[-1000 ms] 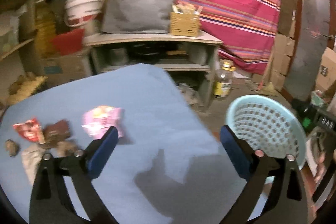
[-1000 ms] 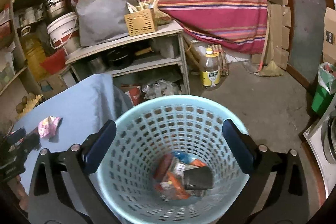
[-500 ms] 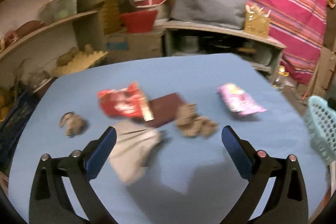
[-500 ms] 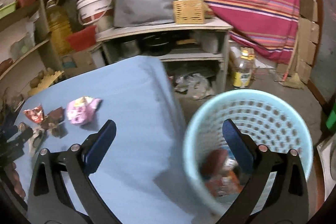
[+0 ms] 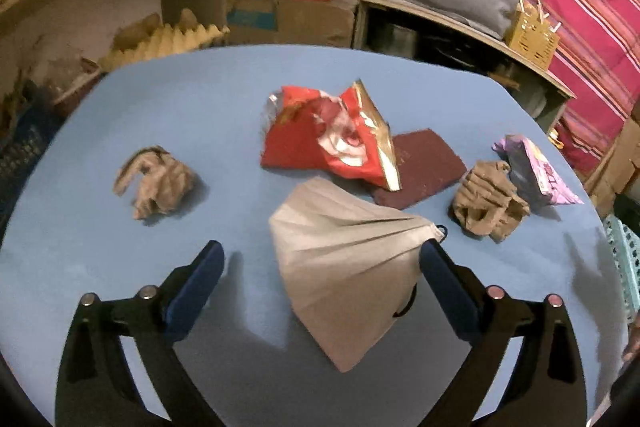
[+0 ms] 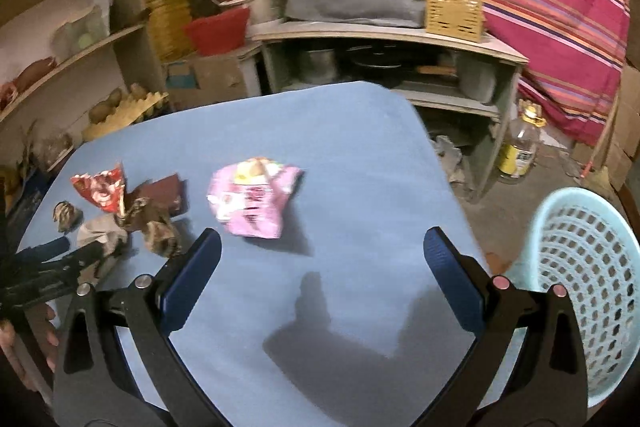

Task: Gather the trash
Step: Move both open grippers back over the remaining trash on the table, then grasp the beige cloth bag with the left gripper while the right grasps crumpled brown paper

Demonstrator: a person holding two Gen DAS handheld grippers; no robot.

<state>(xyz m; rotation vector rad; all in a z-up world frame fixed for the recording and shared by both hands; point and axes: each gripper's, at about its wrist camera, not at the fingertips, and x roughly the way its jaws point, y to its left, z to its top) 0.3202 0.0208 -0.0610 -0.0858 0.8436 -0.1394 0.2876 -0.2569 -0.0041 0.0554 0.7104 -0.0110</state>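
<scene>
**Clearing trash: most still on surface**

Closing now, the left claw [image 5: 320, 267] has the grey-beige pleated mask [image 5: 344, 267] between its jaws, w/ pads not yet pressing it, so nothing held. Just ahead of that claw: red snack wrapper [image 5: 332, 139] overlapping a dark maroon card [image 5: 424, 167]. Ahead-left, a crumpled brown paper [image 5: 156, 183]; ahead-right, a second brown wad [image 5: 486, 205] touching the pink packet [image 5: 536, 171].

Right claw [image 6: 320, 267] is wide apart & empty, hovering over bare blue surface [image 6: 360, 155]; same pink packet sits just ahead-left of it. Light blue basket [image 6: 580, 287] stands off the surface edge, right of that claw; contents not visible here.

Judgement: six pieces left, mask pick-up is the step in hand.
</scene>
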